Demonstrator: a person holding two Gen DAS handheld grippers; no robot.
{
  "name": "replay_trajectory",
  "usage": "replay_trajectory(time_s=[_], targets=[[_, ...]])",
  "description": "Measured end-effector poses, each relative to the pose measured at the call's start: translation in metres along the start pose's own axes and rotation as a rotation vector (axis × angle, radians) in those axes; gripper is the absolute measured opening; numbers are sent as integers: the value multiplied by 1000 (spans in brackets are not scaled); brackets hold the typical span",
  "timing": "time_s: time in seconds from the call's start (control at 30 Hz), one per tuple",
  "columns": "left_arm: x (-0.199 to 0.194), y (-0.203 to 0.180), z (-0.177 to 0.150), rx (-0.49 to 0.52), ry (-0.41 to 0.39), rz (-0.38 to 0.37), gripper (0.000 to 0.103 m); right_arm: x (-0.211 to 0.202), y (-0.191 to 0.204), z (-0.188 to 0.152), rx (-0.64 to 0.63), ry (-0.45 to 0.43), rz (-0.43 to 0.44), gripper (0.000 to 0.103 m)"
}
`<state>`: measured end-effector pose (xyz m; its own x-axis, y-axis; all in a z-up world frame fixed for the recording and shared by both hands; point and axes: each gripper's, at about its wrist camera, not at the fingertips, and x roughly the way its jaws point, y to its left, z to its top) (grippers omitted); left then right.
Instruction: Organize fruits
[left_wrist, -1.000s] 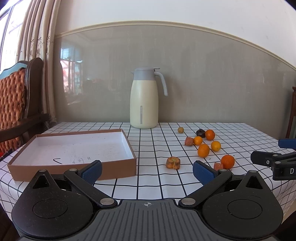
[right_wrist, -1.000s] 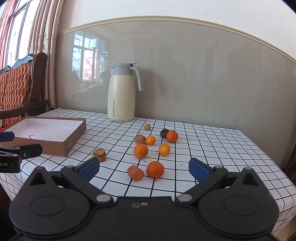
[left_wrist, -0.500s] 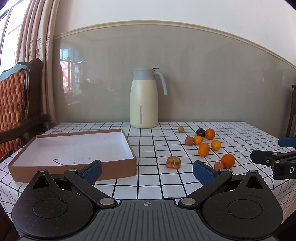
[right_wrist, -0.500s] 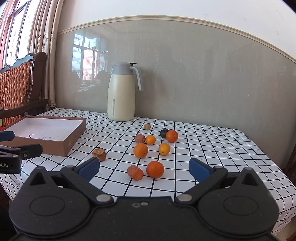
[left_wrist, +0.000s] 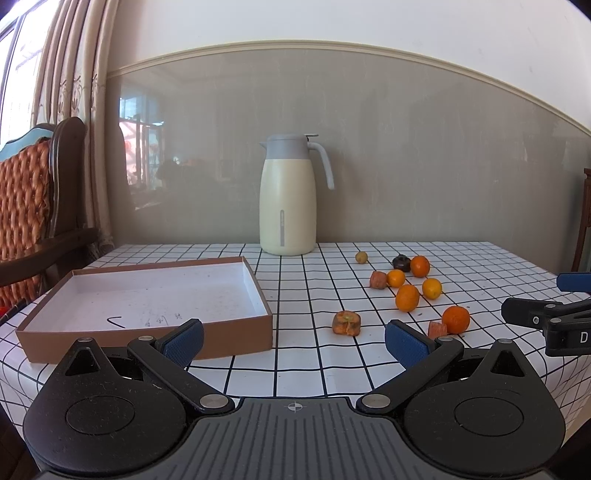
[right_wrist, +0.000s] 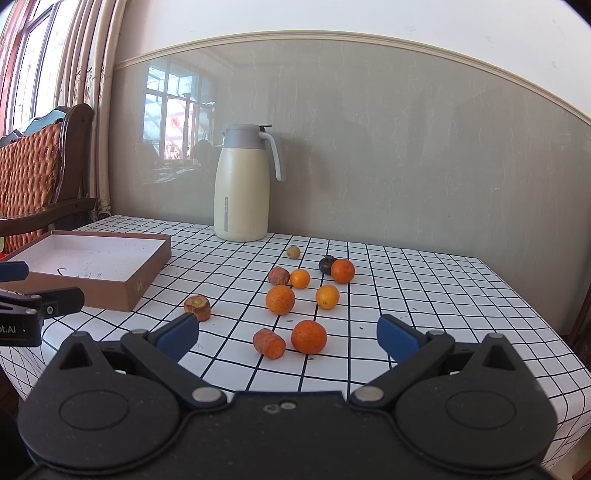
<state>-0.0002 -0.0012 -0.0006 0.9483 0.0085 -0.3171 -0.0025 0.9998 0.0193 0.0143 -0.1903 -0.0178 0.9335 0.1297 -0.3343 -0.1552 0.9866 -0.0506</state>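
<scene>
Both claws, left claw (left_wrist: 293, 338) and right claw (right_wrist: 287, 334), stay spread, empty; fruits unmoved.

A shallow box (left_wrist: 147, 295) is sitting on the table (left_wrist: 303, 354) at the left of the left wrist frame. A jug (left_wrist: 288, 199) is standing behind it at frame centre, against the wall. Scattered fruits (right_wrist: 295, 291) are lying at the centre of the right wrist frame, right of the box, with one piece (right_wrist: 197, 307) lying apart between box and cluster. A chair (left_wrist: 33, 214) is standing at the far left edge.
</scene>
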Motion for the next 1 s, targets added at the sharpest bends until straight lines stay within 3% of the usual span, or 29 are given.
replay_trajectory(time_s=[0.63, 0.9, 1.0], targets=[[-1, 1, 0, -9, -3, 17, 103, 2, -8, 0, 24, 11, 3, 97], [10, -8, 0, 29, 76, -22, 103, 4, -2, 1, -22, 24, -8, 97], [13, -9, 2, 22, 68, 35, 103, 11, 0, 3, -52, 44, -21, 97]])
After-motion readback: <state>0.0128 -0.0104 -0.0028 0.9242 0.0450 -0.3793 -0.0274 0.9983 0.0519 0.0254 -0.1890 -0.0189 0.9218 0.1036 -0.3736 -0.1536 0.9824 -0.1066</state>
